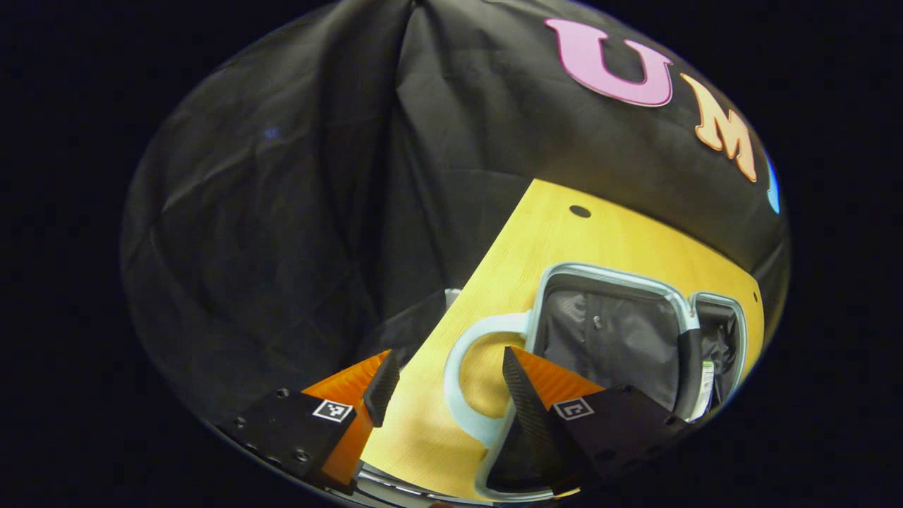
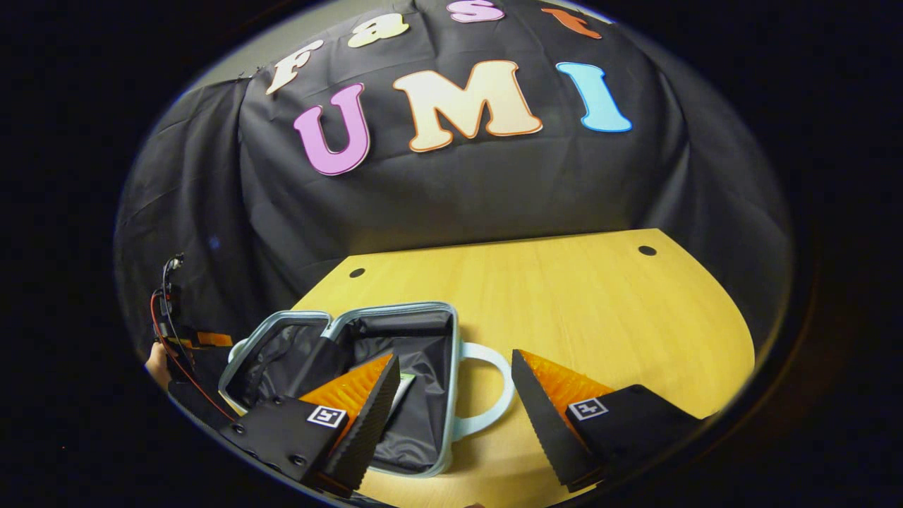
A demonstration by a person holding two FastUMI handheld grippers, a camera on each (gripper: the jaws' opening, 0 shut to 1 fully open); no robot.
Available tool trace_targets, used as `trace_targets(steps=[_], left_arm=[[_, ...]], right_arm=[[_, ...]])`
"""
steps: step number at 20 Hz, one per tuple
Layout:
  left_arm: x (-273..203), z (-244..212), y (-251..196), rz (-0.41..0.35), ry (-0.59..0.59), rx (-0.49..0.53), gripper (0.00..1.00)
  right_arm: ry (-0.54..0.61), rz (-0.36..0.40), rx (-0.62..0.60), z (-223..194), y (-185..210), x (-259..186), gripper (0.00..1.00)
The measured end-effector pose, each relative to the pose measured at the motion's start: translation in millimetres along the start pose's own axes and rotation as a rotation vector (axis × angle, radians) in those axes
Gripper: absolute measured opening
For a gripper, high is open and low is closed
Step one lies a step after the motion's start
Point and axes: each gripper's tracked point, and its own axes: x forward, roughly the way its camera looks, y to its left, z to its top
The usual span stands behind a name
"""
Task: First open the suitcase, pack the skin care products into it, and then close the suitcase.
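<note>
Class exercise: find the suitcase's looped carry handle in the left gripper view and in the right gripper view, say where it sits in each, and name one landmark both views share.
Left gripper view: the carry handle curves at lower centre, between the two near fingers, left of the open suitcase.
Right gripper view: the handle sits at lower centre, on the suitcase's right edge.
Shared landmark: the wooden table with its dark round hole.

Each gripper, left gripper (image 1: 446, 395) and right gripper (image 2: 455, 395), carries black screw-fastened mounts bearing small square black-and-white markers behind ridged wedge jaws; red and black cables (image 2: 168, 310) trail from the farther unit in the right gripper view.
</note>
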Motion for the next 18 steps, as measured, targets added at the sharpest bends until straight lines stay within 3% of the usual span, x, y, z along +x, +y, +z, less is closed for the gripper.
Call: trace_targets(steps=[5,8,9,10,12,15,18], left_arm=[[28.1,-22.5,9.2,-0.042,0.122,-0.016,0.87],[39.7,-30.2,14.6,-0.068,0.183,-0.038,0.72],[42.5,-34.3,14.2,-0.078,0.207,-0.044,0.72],[42.7,-39.0,3.0,-0.122,0.229,-0.063,0.52],[43.9,-37.3,-4.8,-0.132,0.229,-0.084,0.12],[27.6,-21.4,-11.6,-0.138,0.186,-0.085,0.06],[-0.4,4.9,-12.2,-0.114,0.118,-0.019,0.02]], right_arm=[[-0.016,-0.047,-0.008,6.8,-17.9,-6.8,0.98],[-0.021,-0.067,-0.018,8.5,-27.0,-10.5,0.98],[-0.023,-0.073,-0.021,9.6,-30.0,-12.0,0.98],[-0.027,-0.079,-0.023,10.5,-32.2,-13.7,0.98],[-0.044,-0.087,-0.028,14.9,-37.6,-17.0,0.98],[-0.072,-0.088,-0.039,21.1,-44.1,-22.7,0.98],[-0.113,-0.082,-0.061,27.3,-51.1,-31.7,0.98]])
